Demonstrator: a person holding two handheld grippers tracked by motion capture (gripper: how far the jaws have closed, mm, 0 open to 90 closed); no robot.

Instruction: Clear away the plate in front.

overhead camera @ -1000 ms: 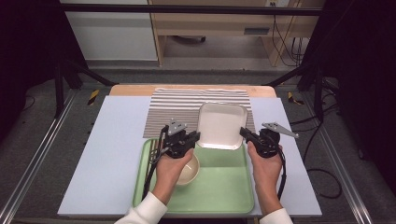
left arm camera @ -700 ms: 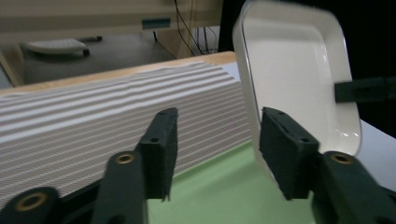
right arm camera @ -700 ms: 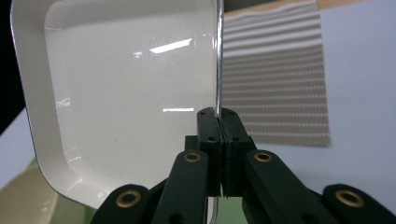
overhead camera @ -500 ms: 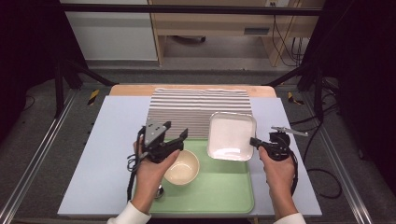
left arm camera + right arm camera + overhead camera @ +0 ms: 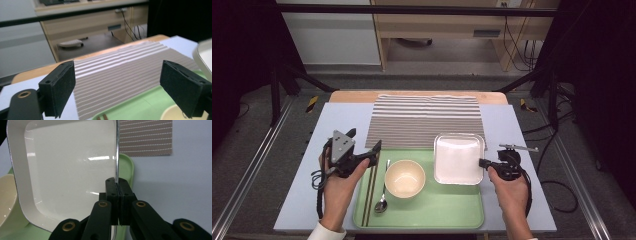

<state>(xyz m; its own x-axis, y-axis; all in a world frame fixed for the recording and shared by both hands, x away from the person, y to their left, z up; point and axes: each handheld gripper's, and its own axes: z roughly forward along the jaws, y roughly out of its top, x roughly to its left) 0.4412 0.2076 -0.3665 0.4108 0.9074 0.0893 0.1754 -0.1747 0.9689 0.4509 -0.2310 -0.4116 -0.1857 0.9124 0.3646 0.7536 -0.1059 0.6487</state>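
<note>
A white square plate (image 5: 458, 157) lies over the right part of the green tray (image 5: 432, 215), its far edge reaching the striped mat (image 5: 424, 117). My right gripper (image 5: 483, 162) is shut on the plate's right rim. The right gripper view shows the gripper (image 5: 117, 182) pinching the rim, with the plate (image 5: 67, 170) spreading to the left. I cannot tell whether the plate rests on the tray. My left gripper (image 5: 366, 142) is open over the tray's left edge, holding nothing. Between its wide-apart jaws, the left gripper (image 5: 122, 85) view shows the mat (image 5: 120, 70).
A cream bowl (image 5: 405, 177) sits mid-tray, with a spoon (image 5: 382, 200) and chopsticks (image 5: 369, 187) to its left. A pale blue cover (image 5: 312, 200) lies over the table around the tray. Dark frame rails run down both sides.
My right gripper has carried the plate from the mat's front edge to the right and nearer, over the tray's right side. The left gripper has pulled back to the left, away from the plate.
</note>
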